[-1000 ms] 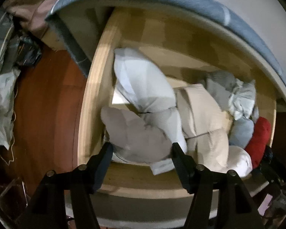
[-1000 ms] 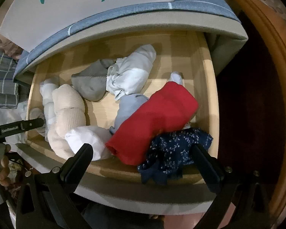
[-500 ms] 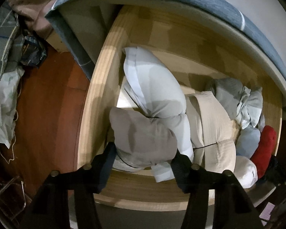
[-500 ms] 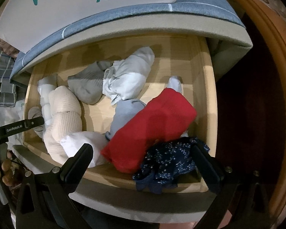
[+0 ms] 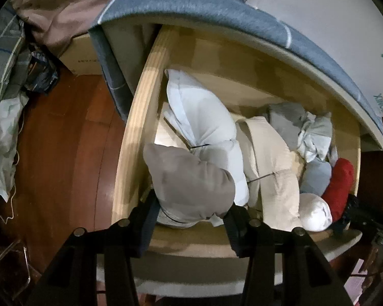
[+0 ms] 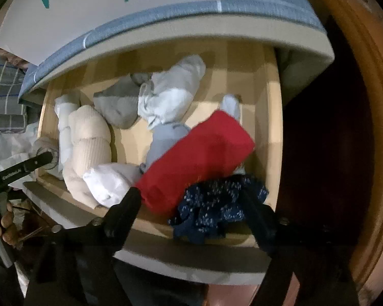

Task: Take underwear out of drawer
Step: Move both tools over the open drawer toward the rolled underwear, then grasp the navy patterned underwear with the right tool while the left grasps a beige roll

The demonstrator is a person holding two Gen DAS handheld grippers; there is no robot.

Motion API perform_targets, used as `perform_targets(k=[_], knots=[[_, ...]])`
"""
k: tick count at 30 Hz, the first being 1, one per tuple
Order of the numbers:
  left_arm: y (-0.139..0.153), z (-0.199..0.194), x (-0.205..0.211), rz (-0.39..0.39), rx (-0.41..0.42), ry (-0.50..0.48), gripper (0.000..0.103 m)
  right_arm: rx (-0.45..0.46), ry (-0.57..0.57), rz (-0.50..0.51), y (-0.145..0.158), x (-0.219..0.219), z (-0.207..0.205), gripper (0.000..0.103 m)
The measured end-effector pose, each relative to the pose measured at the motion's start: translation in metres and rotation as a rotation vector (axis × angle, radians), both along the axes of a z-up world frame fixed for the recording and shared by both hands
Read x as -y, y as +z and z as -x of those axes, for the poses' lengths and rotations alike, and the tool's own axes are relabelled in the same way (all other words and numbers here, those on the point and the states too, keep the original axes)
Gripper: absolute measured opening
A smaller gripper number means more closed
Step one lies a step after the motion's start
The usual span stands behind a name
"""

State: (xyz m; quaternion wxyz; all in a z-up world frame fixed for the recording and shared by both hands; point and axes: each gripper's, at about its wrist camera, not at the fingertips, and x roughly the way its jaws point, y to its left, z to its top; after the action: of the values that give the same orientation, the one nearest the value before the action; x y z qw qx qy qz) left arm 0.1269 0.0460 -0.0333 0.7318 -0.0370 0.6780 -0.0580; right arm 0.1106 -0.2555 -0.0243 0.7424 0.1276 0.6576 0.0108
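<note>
A white shoe box [image 6: 109,7] printed "XINCCI" in teal lies on a blue-grey cloth with pale stripes [image 5: 206,12], straight ahead of the fingers and well beyond them. Out to the left of the left fingers runs a reddish wooden floor [image 5: 63,153], with a brown cardboard box [image 5: 81,56] under a crumpled brown cloth [image 5: 63,7], a checked fabric [image 5: 2,51] and a whitish plastic bag [image 5: 0,140] further left. Right of the right fingers curves a carved wooden frame [image 6: 362,107].
</note>
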Motion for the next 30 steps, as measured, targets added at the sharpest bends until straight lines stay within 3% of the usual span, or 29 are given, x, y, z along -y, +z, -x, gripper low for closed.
perform_targets(k=[8,28,30], knots=[[0.011,0.003,-0.005,0.025,0.018,-0.007,0.048,-0.023,0.016,0.041,-0.012,-0.002,0.001,0.072],[0.025,0.008,-0.001,0.047,0.042,-0.034,0.048,-0.1,0.19,0.094,-0.037,-0.019,0.009,0.071],[0.025,0.009,-0.001,0.047,0.042,-0.032,0.048,-0.085,0.184,0.095,-0.038,-0.019,0.01,0.063]])
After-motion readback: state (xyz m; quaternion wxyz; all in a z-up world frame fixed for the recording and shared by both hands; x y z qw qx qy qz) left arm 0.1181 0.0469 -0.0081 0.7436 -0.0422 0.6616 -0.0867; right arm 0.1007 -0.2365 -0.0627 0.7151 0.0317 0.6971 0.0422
